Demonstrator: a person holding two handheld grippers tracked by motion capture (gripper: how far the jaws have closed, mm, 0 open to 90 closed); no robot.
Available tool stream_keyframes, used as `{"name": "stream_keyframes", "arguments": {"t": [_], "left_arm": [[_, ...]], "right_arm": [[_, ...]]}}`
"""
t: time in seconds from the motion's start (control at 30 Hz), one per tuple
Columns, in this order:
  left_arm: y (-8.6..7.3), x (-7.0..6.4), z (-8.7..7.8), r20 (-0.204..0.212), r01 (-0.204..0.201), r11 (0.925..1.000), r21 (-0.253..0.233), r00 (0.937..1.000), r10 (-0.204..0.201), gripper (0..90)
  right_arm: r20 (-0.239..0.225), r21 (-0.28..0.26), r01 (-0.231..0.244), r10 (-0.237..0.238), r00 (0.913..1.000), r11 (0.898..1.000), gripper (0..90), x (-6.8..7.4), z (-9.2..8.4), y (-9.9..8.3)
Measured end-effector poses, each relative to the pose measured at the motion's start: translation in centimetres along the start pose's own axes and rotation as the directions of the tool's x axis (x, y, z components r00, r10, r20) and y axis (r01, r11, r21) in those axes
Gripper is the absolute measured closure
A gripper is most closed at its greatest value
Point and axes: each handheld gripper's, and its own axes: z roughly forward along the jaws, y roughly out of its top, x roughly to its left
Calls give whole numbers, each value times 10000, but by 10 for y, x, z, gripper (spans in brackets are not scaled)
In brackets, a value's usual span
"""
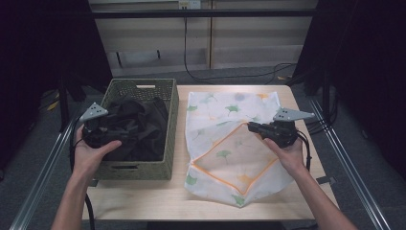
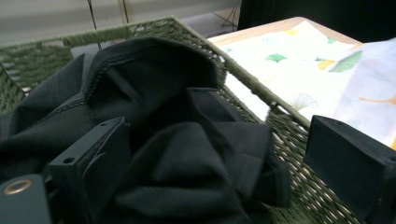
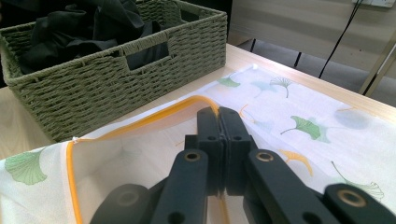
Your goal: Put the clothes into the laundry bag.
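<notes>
A green woven basket at the table's left holds crumpled black clothing. My left gripper hangs over the basket's left side. It is open, and the black cloth lies loose between and under its wide-set jaws without being pressed. To the right lies a white mesh bag printed with ginkgo leaves, its mouth trimmed in orange. My right gripper is shut on that orange-trimmed edge and holds the flap lifted, so the bag's mouth gapes toward the basket.
The wooden table has a bare strip along its front edge. Metal rails run along both sides of the table. Cables lie on the floor behind it.
</notes>
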Motion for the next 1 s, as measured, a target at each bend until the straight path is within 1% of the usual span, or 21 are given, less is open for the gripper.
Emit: {"name": "stream_keyframes", "arguments": {"t": [0.1, 0.17, 0.2, 0.23, 0.27, 0.3, 0.4, 0.43, 0.5, 0.57, 0.6, 0.63, 0.67, 0.7, 0.73, 0.77, 0.8, 0.83, 0.87, 0.97, 1.0], "left_arm": [[5, 8, 13, -237, -16, 9982, 602, 9997, 30, 66], [6, 12, 23, -125, 31, 9969, 783, 9999, -22, 48], [6, 13, 27, -248, 39, 9959, 901, 9997, -17, 48], [6, 15, 34, -218, -3, 9939, 1104, 9998, 28, 37], [6, 15, 39, -186, 35, 9937, 1120, 9998, -14, 33], [5, 17, 46, -270, 77, 9915, 1298, 9996, -42, 36], [3, 18, 61, -134, 46, 9856, 1688, 9999, -24, 19], [2, 18, 66, -229, 23, 9829, 1839, 9997, 20, 17], [-1, 18, 76, -132, -65, 9711, 2384, 9999, 99, 10], [-6, 21, 85, 414, -207, 9472, 3199, 9991, 79, 10], [-9, 22, 90, 511, -275, 9349, 3538, 9986, 100, 9], [-13, 23, 96, 662, -652, 9115, 4062, 9969, 418, 9], [-14, 22, 98, 770, -862, 8991, 4291, 9953, 587, 6], [-14, 22, 100, 759, -989, 8916, 4419, 9945, 727, 2], [-15, 21, 101, 629, -1158, 8880, 4450, 9932, 980, 2], [-15, 21, 100, 301, -1146, 8798, 4613, 9931, 1136, 3], [-13, 22, 99, -20, -1244, 8745, 4688, 9899, 1419, 30], [-13, 22, 99, -20, -1244, 8745, 4688, 9899, 1419, 28], [-12, 24, 98, -534, -959, 8723, 4795, 9890, 1381, 28], [-11, 27, 98, -625, -843, 8734, 4796, 9896, 1299, 19], [-11, 29, 99, -758, -747, 8693, 4886, 9889, 1276, 19]], "right_arm": [[-9, 31, -4, 4, 10000, 10000, 885, -1, 0, 0], [17, 53, -3, 2, 10000, 10000, 886, -1, 0, -1], [39, 63, -4, 4, 10000, 10000, 886, -1, 1, -1], [27, 65, 2, -2, 10000, 10000, 886, -1, 1, -1], [35, 96, 3, -4, 10000, 10000, 886, -1, 1, -1], [13, 94, 7, -7, 10000, 10000, 886, -1, 1, -1], [23, 121, -7, 7, 10000, 9999, 886, -2, 2, -2], [11, 129, -13, 13, 10000, 9999, 885, -2, 2, -2], [-28, 139, -34, 34, 10000, 9999, 886, -2, 2, -3], [-14, 160, -24, 25, 10000, 9999, 885, -2, 2, -3], [0, 165, -26, 26, 10000, 9999, 886, -2, 2, -3], [-50, 155, -35, 36, 10000, 9999, 886, -3, 2, -3], [-21, 180, -5, 6, 10000, 9998, 886, -3, 3, -3], [-21, 182, -4, 5, 10000, 9998, 885, -3, 3, -3], [-21, 183, 0, 1, 10000, 9998, 886, -2, 3, -3], [-20, 184, 5, -4, 10000, 9998, 885, -2, 3, -3], [-15, 187, 21, -20, 10000, 9998, 886, -2, 2, -3], [-15, 187, 21, -20, 10000, 9998, 886, -2, 2, -3], [-50, 177, 15, -14, 10000, 9998, 885, -3, 3, -4], [-11, 211, 11, -11, 10000, 9998, 885, -4, 3, -4], [-11, 211, 11, -11, 10000, 9998, 885, -4, 3, -4]]}}
